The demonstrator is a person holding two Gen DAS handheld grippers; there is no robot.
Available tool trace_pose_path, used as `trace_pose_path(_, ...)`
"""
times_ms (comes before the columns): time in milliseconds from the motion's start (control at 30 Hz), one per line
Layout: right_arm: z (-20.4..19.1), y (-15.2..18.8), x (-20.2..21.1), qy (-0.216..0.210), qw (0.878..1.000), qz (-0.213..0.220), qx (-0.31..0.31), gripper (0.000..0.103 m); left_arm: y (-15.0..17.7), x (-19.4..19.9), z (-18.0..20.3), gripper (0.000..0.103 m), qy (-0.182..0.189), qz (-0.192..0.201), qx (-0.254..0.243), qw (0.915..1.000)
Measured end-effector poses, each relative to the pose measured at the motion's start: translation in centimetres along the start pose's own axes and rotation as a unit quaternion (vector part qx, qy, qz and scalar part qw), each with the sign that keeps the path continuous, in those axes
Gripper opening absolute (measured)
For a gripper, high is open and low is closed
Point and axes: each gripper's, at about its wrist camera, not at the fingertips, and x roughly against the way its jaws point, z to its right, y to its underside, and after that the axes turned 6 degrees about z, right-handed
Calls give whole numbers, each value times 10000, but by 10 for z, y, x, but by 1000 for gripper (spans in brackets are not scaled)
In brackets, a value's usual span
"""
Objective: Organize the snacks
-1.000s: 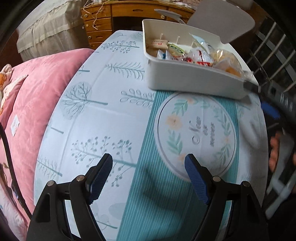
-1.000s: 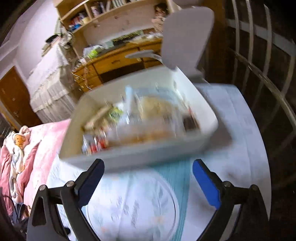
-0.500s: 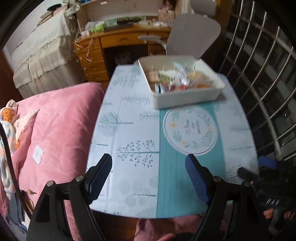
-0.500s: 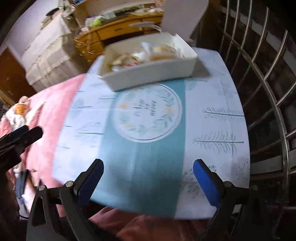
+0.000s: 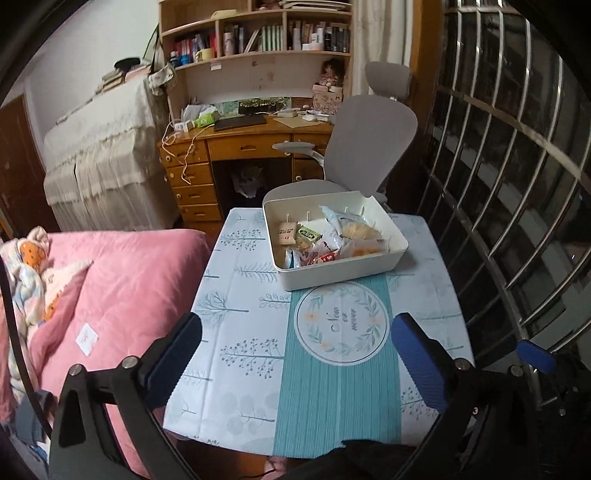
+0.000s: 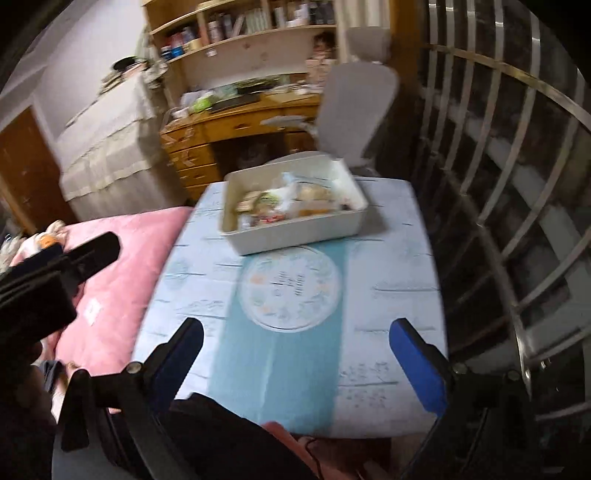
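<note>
A white rectangular box [image 5: 343, 275] [image 6: 299, 234] stands at the far end of the small table [image 5: 243, 354] [image 6: 391, 306], filled with several wrapped snacks [image 5: 332, 240]. My left gripper [image 5: 297, 360] hangs high above the table's near edge, far from the box; its jaws are opening and nothing is between them. My right gripper [image 6: 295, 360] is also raised over the near edge, open and empty. Its blue fingertip [image 5: 535, 356] shows at the right of the left wrist view, and the left gripper's black finger [image 6: 98, 251] shows at the left of the right wrist view.
A pink quilt [image 5: 118, 280] lies left of the table. Metal window bars [image 5: 517, 206] run along the right. Behind the table stand a grey office chair [image 5: 373, 136], a wooden desk [image 5: 236, 147] and bookshelves [image 5: 258, 33]. The tablecloth has a teal stripe with a round wreath print [image 5: 341, 326].
Both grippers have risen and drawn back from the box toward the near edge. The box, close a second ago, now stands far off. The left jaws have widened.
</note>
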Motion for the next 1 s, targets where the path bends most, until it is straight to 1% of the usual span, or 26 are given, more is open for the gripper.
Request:
trace_pose_path(67, 10, 5, -4, -126, 9996, -150, -207, 102, 3, -1, 7, 102, 7, -17, -133, 9999)
trace_pose_path(133, 13, 4, -7, -72, 9996, -195, -204, 102, 4, -3, 11, 102, -4, -66, -196, 9998)
trace_pose_path(233, 10, -4, -7, -40, 10000, 8, -67, 102, 0, -4, 13, 102, -66, 5, -180, 9998)
trace_pose_path(333, 6, -8, -9, -77, 9999, 93, 39, 102, -3, -6, 15, 102, -99, 63, -249, 9996)
trace_pose_path(600, 8, -17, -20, -174, 9998, 84, 9, 102, -10, -16, 18, 102, -47, 104, -335, 9994)
trace_pose_path(1000, 7, -19, -32, -113, 9999, -36, -48, 102, -11, -28, 20, 102, 55, 57, -366, 9993)
